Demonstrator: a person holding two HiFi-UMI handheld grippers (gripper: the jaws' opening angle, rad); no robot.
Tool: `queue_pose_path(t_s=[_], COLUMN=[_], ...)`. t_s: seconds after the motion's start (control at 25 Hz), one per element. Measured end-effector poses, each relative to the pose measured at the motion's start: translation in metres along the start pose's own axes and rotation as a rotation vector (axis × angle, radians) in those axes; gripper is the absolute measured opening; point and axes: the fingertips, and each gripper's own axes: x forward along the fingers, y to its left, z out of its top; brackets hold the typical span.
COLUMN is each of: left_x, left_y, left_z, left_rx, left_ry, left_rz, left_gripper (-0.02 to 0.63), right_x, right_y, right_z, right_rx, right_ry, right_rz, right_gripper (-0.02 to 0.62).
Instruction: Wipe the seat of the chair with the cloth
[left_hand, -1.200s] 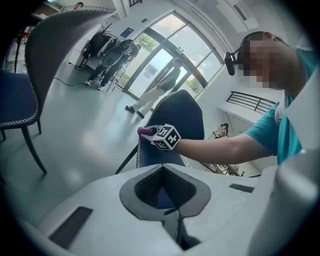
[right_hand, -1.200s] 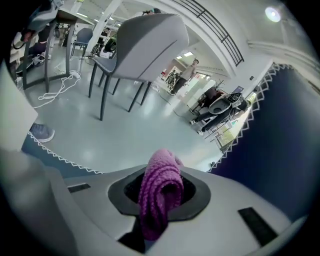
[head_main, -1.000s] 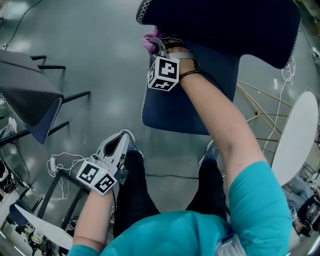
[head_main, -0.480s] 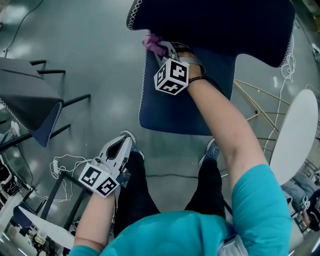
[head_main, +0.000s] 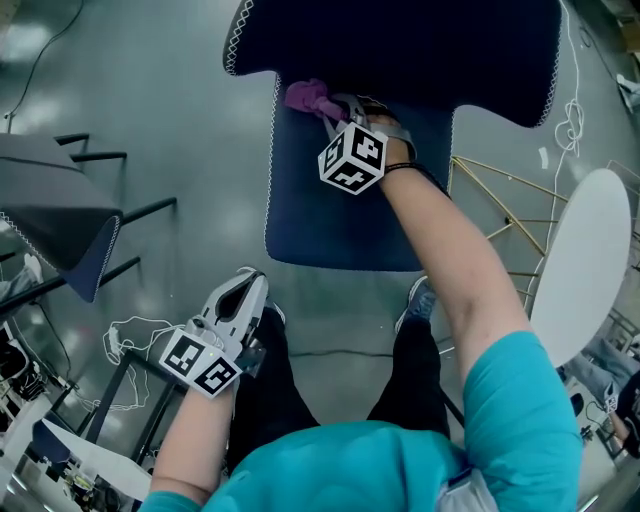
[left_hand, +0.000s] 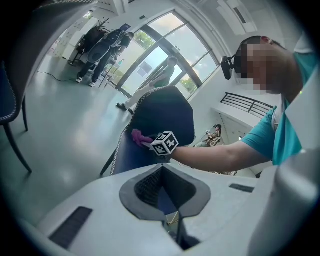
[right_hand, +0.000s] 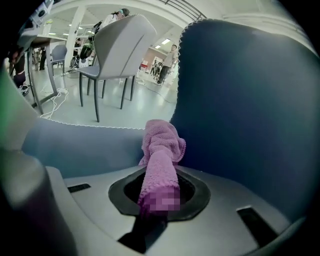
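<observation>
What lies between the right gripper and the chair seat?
The purple cloth, clamped by the right gripper, its end at the seat; the right gripper view shows it.

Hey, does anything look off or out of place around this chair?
Nothing stands out. The right tool holds the purple cloth against the chair seat near the backrest. The seat shows no tear or spill, and the left tool hangs shut and empty.

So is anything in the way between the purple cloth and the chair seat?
No, nothing visible. The right gripper holds the cloth right at the seat's far left corner, beside the backrest. The rest of the seat looks bare.
</observation>
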Motion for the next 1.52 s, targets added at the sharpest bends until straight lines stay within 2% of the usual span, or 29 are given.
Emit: queue_pose_path(t_s=[0.92,1.52], left_x=[0.023,0.026], left_y=[-0.038,-0.039], left_z=[0.005,0.011], left_rx=[0.041,0.066], left_ry=[0.011,0.009], left_rz=[-0.045,-0.029], left_gripper=[0.005,0.005], right_x=[-0.039,-0.05], right_y=[-0.027,-0.039], right_z=[-0.097,-0.13], right_rx=[0.062,0.065], right_ry=[0.111,0.158], right_rz=[-0.037,-0.047], right_gripper=[0.061,0.061])
